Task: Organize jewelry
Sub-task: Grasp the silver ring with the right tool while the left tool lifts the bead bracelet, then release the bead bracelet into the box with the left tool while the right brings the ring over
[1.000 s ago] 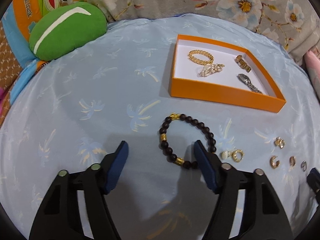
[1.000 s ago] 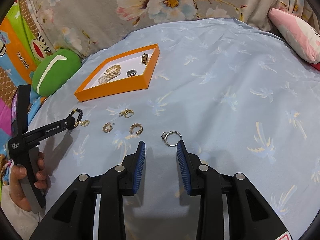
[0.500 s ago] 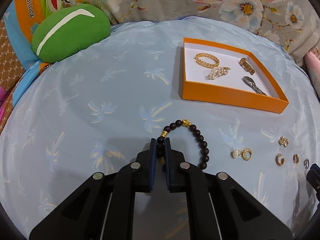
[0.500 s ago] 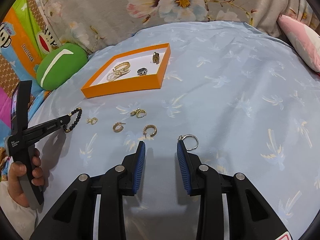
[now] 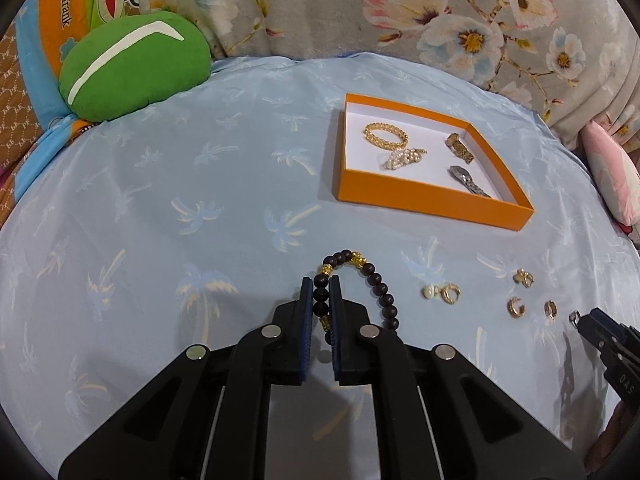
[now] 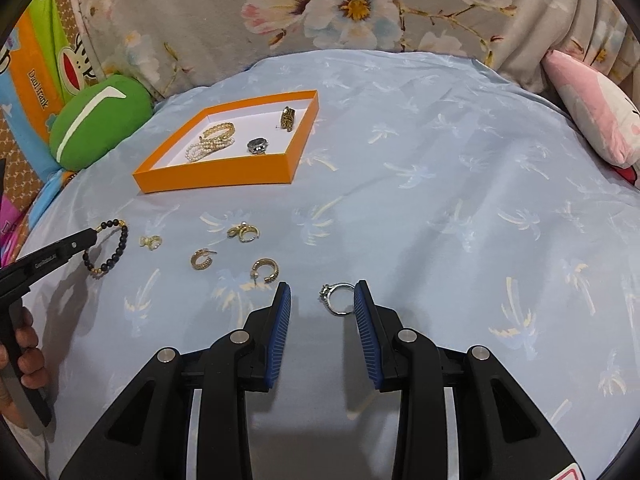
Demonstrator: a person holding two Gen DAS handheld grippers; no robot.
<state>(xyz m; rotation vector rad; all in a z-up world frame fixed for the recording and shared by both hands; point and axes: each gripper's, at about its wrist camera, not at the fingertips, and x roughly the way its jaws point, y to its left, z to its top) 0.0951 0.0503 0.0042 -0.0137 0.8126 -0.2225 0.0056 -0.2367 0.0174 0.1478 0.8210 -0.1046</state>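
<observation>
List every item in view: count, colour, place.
bead bracelet: 1, dark brown with gold beads, in left gripper
orange box: 1, on blue sheet
gold bracelet: 1, in box
pearl bracelet: 1, white, in box
watches: 2, silver and gold, in box
gold earrings: 5 pieces, loose on sheet
silver ring: 1, between right fingers
green cushion: 1, far left
pink cushion: 1, far right
left gripper: shut on bracelet
right gripper: open

One orange box [image 6: 224, 178], two hand-held grippers [image 6: 322, 300].
</observation>
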